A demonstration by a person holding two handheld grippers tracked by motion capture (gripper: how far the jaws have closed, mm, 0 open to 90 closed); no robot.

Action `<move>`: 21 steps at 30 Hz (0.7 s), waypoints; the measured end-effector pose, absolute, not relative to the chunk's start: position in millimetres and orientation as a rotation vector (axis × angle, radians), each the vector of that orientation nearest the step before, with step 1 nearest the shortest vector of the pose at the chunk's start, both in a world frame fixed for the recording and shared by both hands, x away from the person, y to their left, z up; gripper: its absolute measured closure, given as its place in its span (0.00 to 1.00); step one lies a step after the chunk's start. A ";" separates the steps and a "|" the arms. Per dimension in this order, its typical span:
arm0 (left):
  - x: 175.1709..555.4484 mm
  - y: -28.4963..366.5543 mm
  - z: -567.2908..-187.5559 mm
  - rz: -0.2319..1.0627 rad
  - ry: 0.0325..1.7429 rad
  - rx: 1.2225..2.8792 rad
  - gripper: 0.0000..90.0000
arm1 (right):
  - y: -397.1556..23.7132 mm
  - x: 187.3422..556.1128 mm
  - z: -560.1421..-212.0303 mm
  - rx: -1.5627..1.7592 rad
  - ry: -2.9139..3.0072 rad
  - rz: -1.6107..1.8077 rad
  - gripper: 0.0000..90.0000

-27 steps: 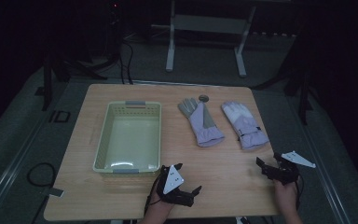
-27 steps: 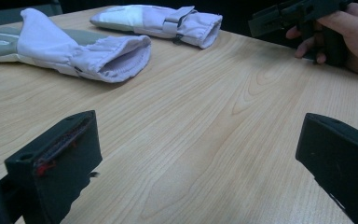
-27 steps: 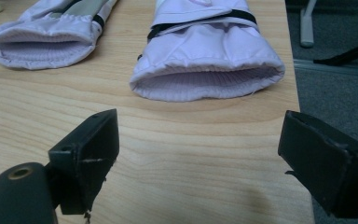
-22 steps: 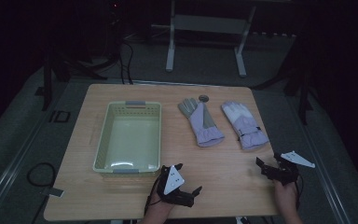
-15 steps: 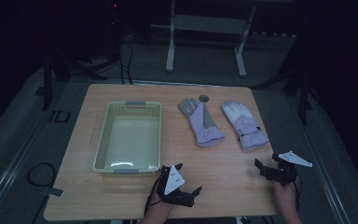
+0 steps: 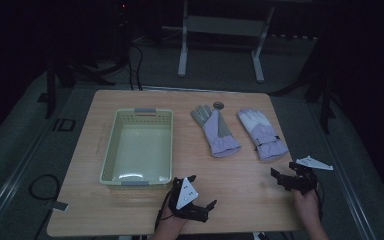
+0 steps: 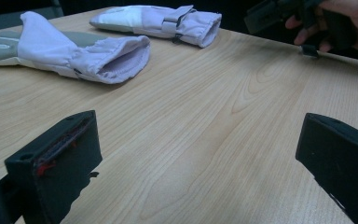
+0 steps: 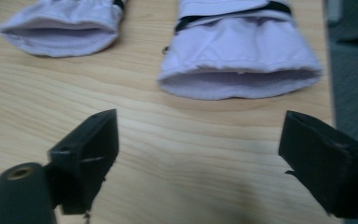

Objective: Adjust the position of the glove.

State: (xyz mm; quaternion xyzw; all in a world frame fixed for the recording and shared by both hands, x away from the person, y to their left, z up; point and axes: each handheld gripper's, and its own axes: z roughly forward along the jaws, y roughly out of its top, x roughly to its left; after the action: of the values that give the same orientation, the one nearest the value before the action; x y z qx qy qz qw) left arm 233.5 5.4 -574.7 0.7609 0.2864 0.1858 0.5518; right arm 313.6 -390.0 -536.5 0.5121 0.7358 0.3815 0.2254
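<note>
Both claws gape empty: right claw (image 6: 286,176) faces the right glove (image 6: 262,134) on the surface (image 6: 240,185), left claw (image 6: 200,195) idle. Approaching low probably shoves the cuff instead of pinching it.

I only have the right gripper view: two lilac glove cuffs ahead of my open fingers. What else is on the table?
Observer: A pale green basket sits to the left of the gloves, and nothing lies in it.
Operator: Which glove is nearer my right gripper?
Observer: The glove with the black strap; its cuff points at the right gripper, with bare wood between them.
Operator: And the other one?
Observer: The glove with the grey palm lies palm up beside it, and a small round dark thing rests at its fingertips.
Operator: Where is my left gripper?
Observer: The left gripper is near the table's front edge, just right of the basket's near corner, fingers open on nothing.
</note>
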 end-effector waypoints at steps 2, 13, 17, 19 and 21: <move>234.2 5.9 -574.7 0.434 0.683 1.796 0.00 | -387.8 316.8 -530.4 1.423 2.061 1.063 0.16; 233.5 5.4 -574.7 0.439 0.678 1.800 0.00 | -369.1 332.5 -494.7 1.378 2.049 1.048 0.14; 233.7 5.5 -574.6 0.438 0.679 1.801 0.00 | -361.9 337.8 -483.7 1.344 2.057 1.086 0.13; 233.8 5.4 -574.6 0.436 0.681 1.798 0.00 | -357.5 340.1 -479.8 1.324 2.071 1.086 0.13; 233.9 5.5 -574.6 0.435 0.681 1.799 0.00 | -354.5 341.8 -477.8 1.316 2.069 1.089 0.15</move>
State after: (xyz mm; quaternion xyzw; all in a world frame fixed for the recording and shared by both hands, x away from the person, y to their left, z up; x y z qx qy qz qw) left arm 233.9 5.5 -574.6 0.7608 0.2879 0.1840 0.5518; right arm 341.8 -354.5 -477.8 0.4776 0.7509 0.3953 0.2274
